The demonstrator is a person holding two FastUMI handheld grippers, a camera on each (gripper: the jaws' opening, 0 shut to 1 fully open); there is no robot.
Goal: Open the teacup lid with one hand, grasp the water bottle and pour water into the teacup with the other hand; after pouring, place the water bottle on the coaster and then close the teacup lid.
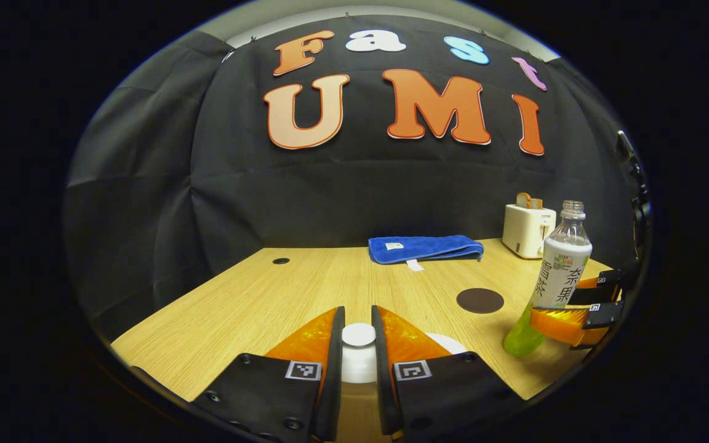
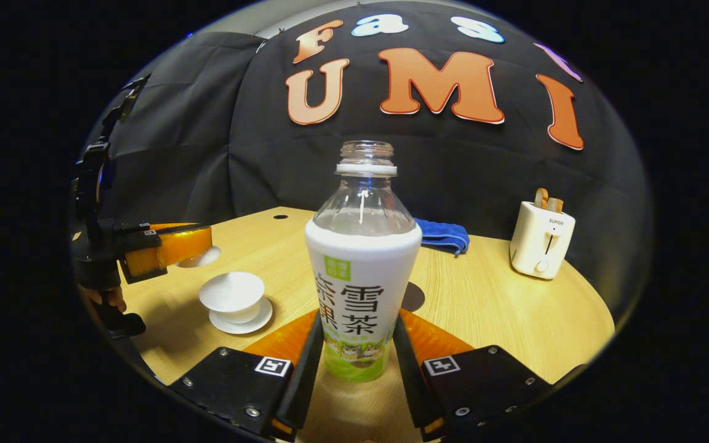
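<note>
My left gripper point(image 1: 358, 317) is shut on the knob of the white teacup lid point(image 1: 358, 344). In the right gripper view that gripper point(image 2: 173, 246) holds the lid point(image 2: 202, 256) in the air, up and to the left of the uncovered white teacup point(image 2: 232, 294) on its saucer point(image 2: 250, 323). My right gripper point(image 2: 359, 320) is shut on the water bottle point(image 2: 364, 277), which has no cap and a white and green label. In the left gripper view the bottle point(image 1: 560, 271) leans slightly, with the right gripper point(image 1: 567, 320) around its lower half. The round dark coaster point(image 1: 480, 300) lies on the table left of the bottle.
A folded blue towel point(image 1: 423, 248) lies at the back of the wooden table point(image 1: 256, 301). A white toaster point(image 2: 541, 247) with bread slices stands at the back right. A small round hole point(image 1: 280, 261) sits near the table's far left edge.
</note>
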